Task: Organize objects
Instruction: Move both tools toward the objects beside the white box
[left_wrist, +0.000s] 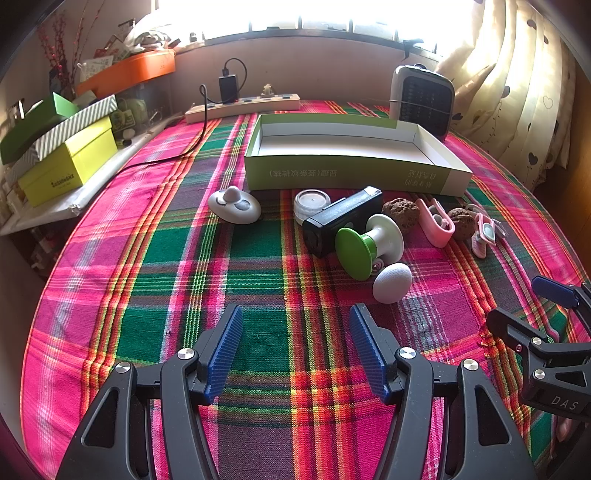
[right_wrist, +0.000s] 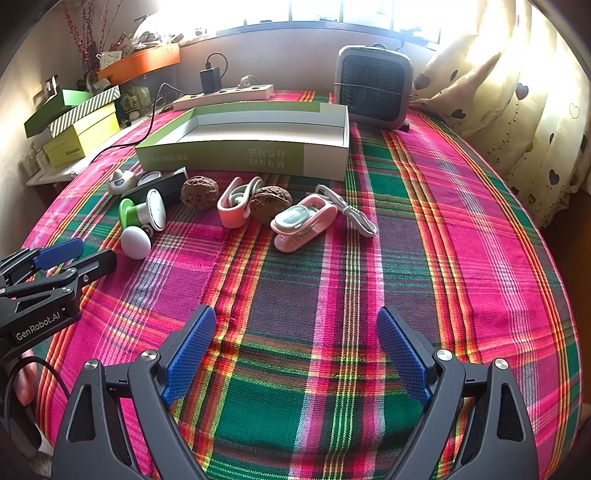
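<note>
A shallow green and white box (left_wrist: 347, 171) (right_wrist: 243, 157) lies open and empty on the plaid cloth. In front of it sits a row of small items: a white disc toy (left_wrist: 234, 205), a clear jar (left_wrist: 312, 205), a black case (left_wrist: 341, 219), a green and white massager (left_wrist: 369, 242) (right_wrist: 142, 212), a white egg shape (left_wrist: 391, 282) (right_wrist: 135, 242), two walnuts (right_wrist: 199, 193) (right_wrist: 271, 203), a pink clip (right_wrist: 236, 206) and a pink fan with cable (right_wrist: 303, 221). My left gripper (left_wrist: 295, 314) and right gripper (right_wrist: 295, 317) hover open over bare cloth, nothing between their fingers.
A power strip (left_wrist: 243, 105) with a charger lies behind the box, a small heater (right_wrist: 373, 88) at the back right. Stacked boxes (left_wrist: 62, 151) crowd the left shelf. A curtain (right_wrist: 517, 92) hangs at the right. The table edge curves round at the right.
</note>
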